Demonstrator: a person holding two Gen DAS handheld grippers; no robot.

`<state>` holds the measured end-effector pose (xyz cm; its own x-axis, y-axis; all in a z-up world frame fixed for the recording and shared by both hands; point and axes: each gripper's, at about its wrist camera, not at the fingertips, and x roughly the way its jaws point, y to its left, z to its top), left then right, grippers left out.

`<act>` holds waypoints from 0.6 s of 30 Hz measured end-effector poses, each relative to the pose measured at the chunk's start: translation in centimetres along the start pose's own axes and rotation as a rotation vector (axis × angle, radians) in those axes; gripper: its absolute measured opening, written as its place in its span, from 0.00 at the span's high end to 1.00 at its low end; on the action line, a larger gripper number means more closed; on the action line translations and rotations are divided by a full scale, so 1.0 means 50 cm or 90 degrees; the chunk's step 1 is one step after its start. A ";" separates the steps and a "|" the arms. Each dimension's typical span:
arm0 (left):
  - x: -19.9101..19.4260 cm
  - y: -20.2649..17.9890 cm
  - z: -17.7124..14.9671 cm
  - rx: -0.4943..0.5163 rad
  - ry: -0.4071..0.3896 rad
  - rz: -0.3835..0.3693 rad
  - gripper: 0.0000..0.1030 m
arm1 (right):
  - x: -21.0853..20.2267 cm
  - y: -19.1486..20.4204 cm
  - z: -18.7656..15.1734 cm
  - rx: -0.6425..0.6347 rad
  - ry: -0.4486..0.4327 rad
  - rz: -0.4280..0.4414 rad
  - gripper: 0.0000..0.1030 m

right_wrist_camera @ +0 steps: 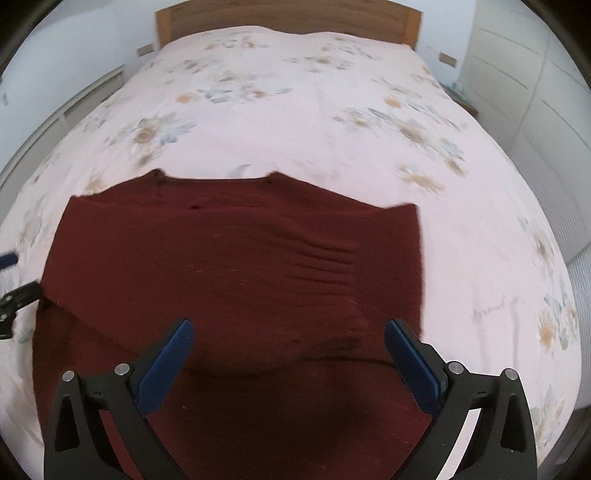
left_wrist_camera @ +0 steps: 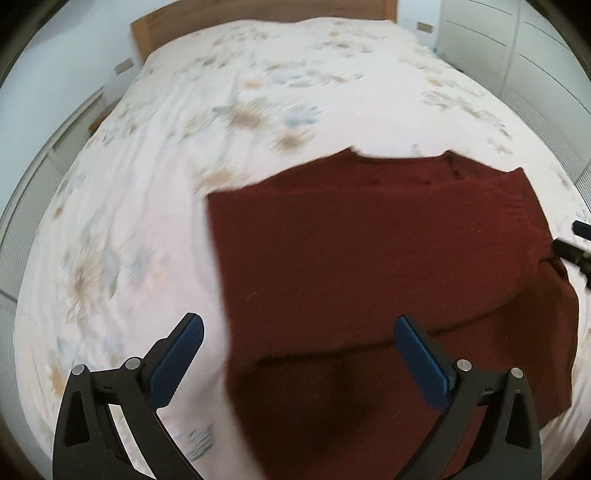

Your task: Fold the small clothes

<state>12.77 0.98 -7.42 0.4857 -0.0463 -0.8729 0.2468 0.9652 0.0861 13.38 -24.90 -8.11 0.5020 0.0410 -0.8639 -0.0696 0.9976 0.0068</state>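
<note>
The dark red knitted garment (right_wrist_camera: pixel 229 266) lies spread on the bed (right_wrist_camera: pixel 317 122), toward its near end, on a pale bedspread (left_wrist_camera: pixel 155 177) printed with blue and tan flowers; in the right wrist view its far edge shows a shallow neckline dip between 2 raised corners, and a patch of ribbed folds sits on its right half; a folded layer lies over the lower body of the garment, its edge running as a curved line across the near part; in the left wrist view the same garment (left_wrist_camera: pixel 362 251) fills the centre and right, with its left edge running straight down toward the camera and a flap of cloth draped lower on the right side. The left gripper (left_wrist_camera: pixel 299 330) hangs above the garment's left edge, jaws spread wide, nothing between the 2 blue pads (left_wrist_camera: pixel 177 363); its left finger is over bedspread, its right finger over red cloth. The right gripper (right_wrist_camera: pixel 290 332) hangs above the garment's near right part, jaws likewise spread wide and holding nothing; both fingers are over red cloth. Contact with the cloth cannot be determined for either tool. A wooden headboard (right_wrist_camera: pixel 288 16) closes the far end of the bed; white cabinet fronts (right_wrist_camera: pixel 532 85) stand along the right side. Both views are blurred.
</note>
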 end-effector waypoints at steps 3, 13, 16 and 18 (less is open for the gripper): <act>0.036 -0.058 0.020 0.009 -0.010 0.006 0.01 | 0.023 0.045 -0.002 -0.024 -0.008 0.000 0.00; 0.159 -0.068 -0.007 -0.002 0.026 -0.012 0.01 | 0.134 0.043 -0.057 -0.059 0.034 -0.001 0.00; 0.159 -0.036 -0.011 0.001 0.023 -0.001 0.01 | 0.138 -0.005 -0.058 -0.029 0.035 -0.010 0.00; 0.164 -0.003 -0.017 -0.015 0.031 -0.001 0.01 | 0.142 -0.037 -0.061 -0.009 0.040 -0.007 0.00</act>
<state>16.01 0.67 -14.98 0.4432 -0.0364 -0.8957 0.2275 0.9710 0.0731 14.44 -26.65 -15.77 0.4480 0.0266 -0.8936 -0.0766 0.9970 -0.0087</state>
